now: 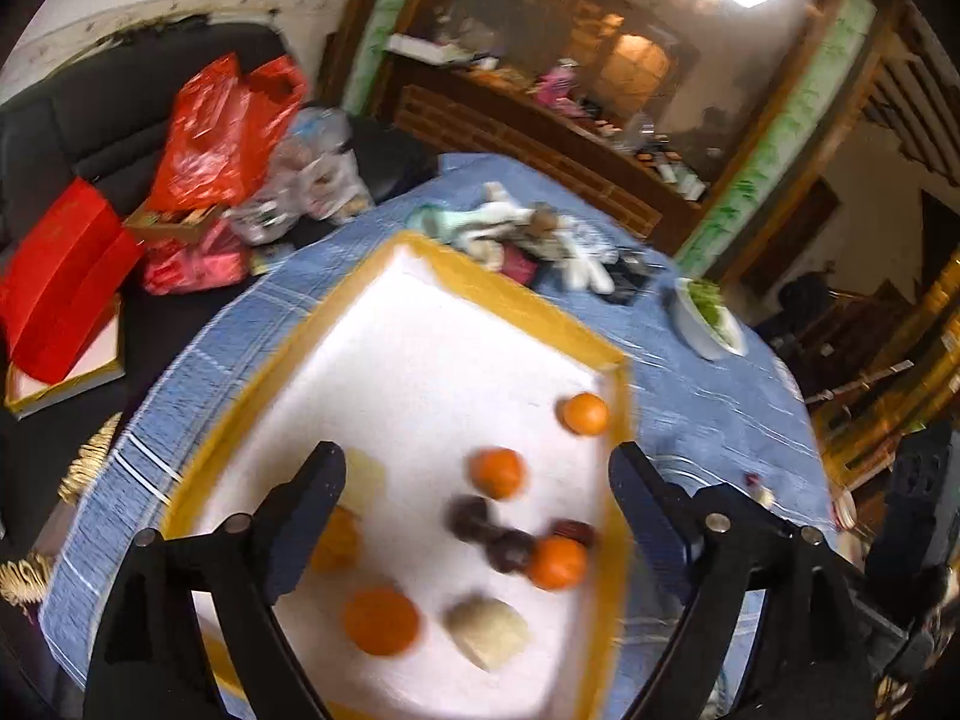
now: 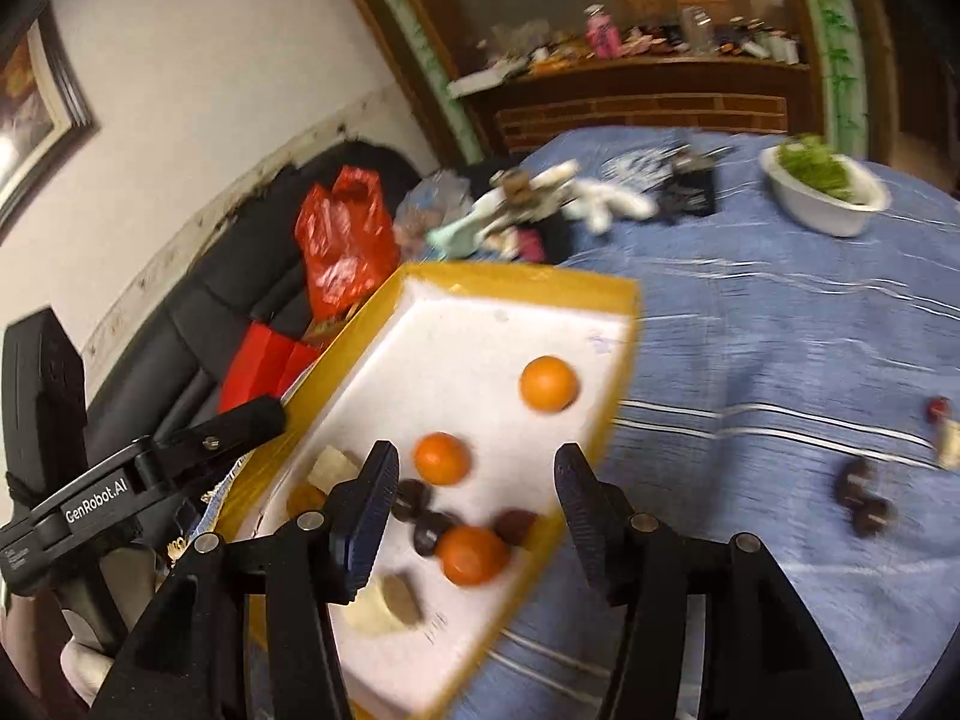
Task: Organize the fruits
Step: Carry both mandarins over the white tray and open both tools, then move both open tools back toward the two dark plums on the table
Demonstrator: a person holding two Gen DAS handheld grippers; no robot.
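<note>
A white tray with a yellow rim lies on a blue striped tablecloth. On it are several oranges, three dark round fruits and pale chunks. My left gripper hangs open over the tray's near half, its fingers wide apart with nothing gripped. My right gripper is open above the tray's right part and holds nothing. More dark fruits and a red one lie loose on the cloth to the right.
A white bowl of greens and a soft toy sit at the table's far side. Red bags and boxes lie on a dark sofa to the left. The left gripper's finger shows beside the tray.
</note>
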